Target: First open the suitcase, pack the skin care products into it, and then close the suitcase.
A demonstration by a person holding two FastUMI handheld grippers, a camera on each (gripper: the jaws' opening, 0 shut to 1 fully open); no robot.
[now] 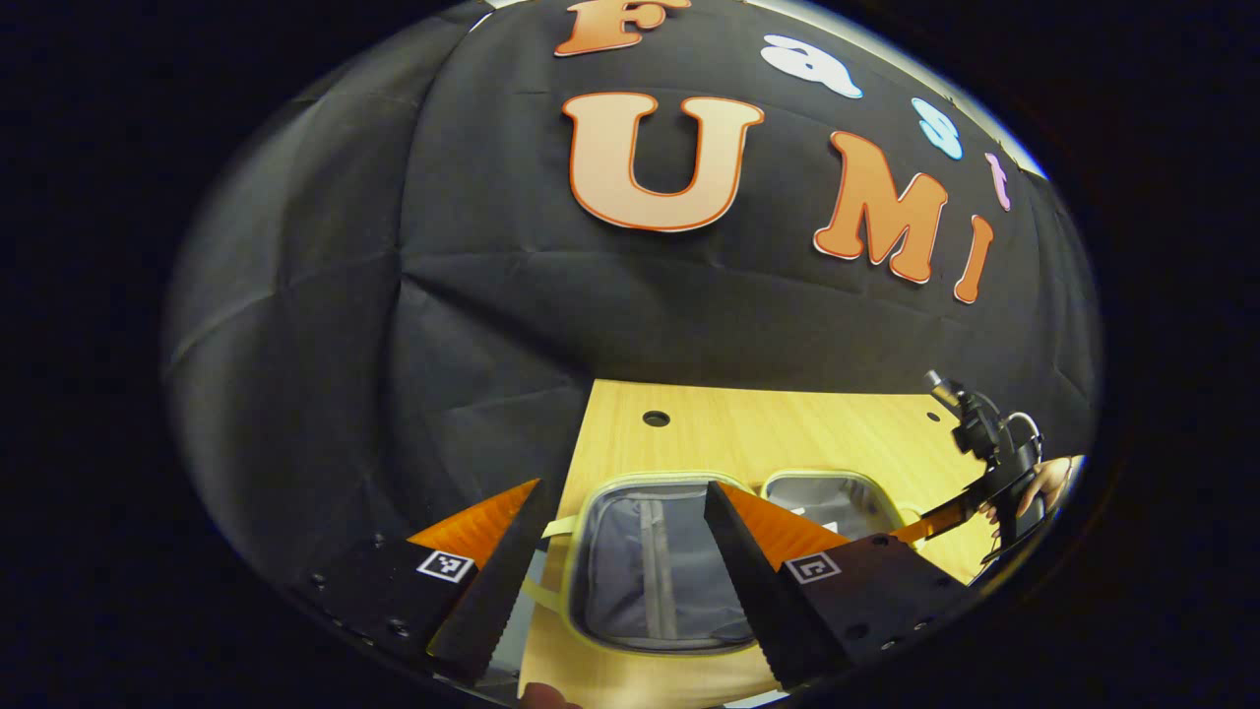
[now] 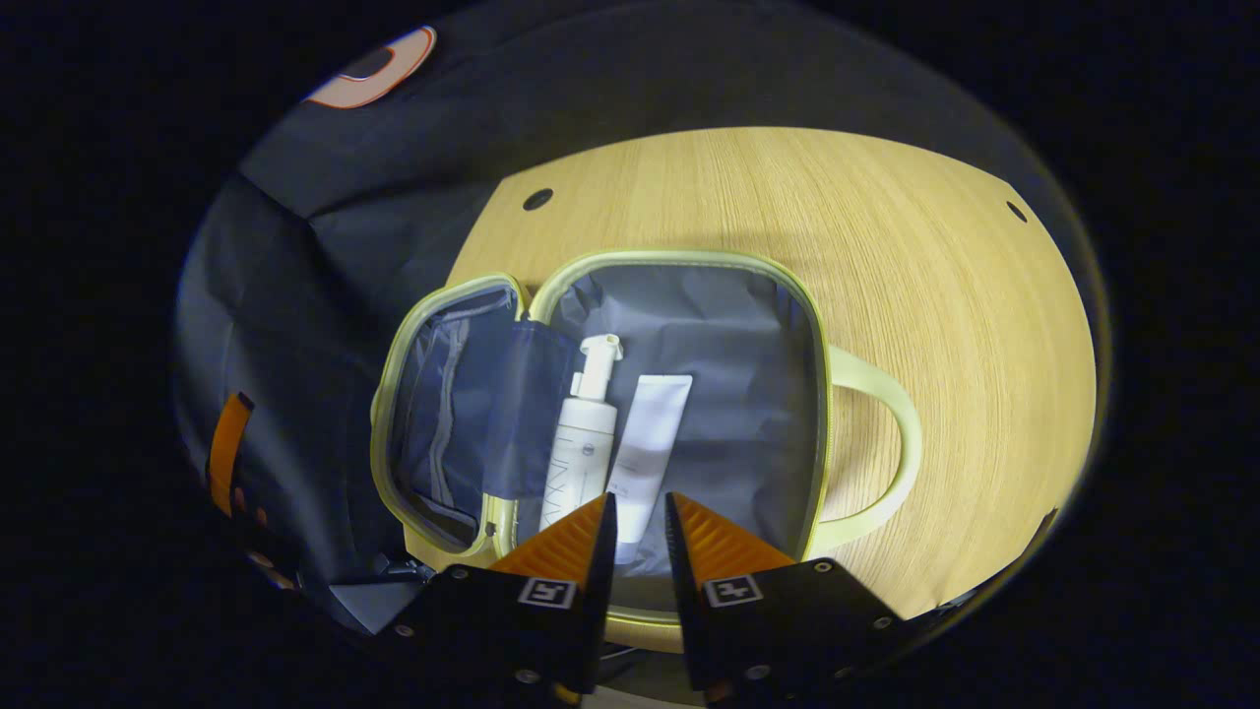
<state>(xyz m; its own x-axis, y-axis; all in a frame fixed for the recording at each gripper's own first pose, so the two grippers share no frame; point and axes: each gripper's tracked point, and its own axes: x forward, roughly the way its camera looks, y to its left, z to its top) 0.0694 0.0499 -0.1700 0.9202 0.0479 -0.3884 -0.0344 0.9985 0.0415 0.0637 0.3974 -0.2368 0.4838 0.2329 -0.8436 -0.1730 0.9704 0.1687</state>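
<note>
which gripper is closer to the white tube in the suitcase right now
Right. The right gripper hovers just above the white tube in the open suitcase. The left gripper is over the suitcase's other half, farther away.

The left gripper (image 1: 622, 502) is holding its fingers wide apart, gripping nothing. The right gripper (image 2: 640, 517) is keeping a narrow gap between its fingers, pointing toward twelve o'clock, empty.

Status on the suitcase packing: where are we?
Done: suitcase lies open on the table; pump bottle and tube lie inside. In hand: nothing; the right gripper hovers over the tube, jaws narrowly apart, and the left gripper is open. Left: closing the lid.
</note>
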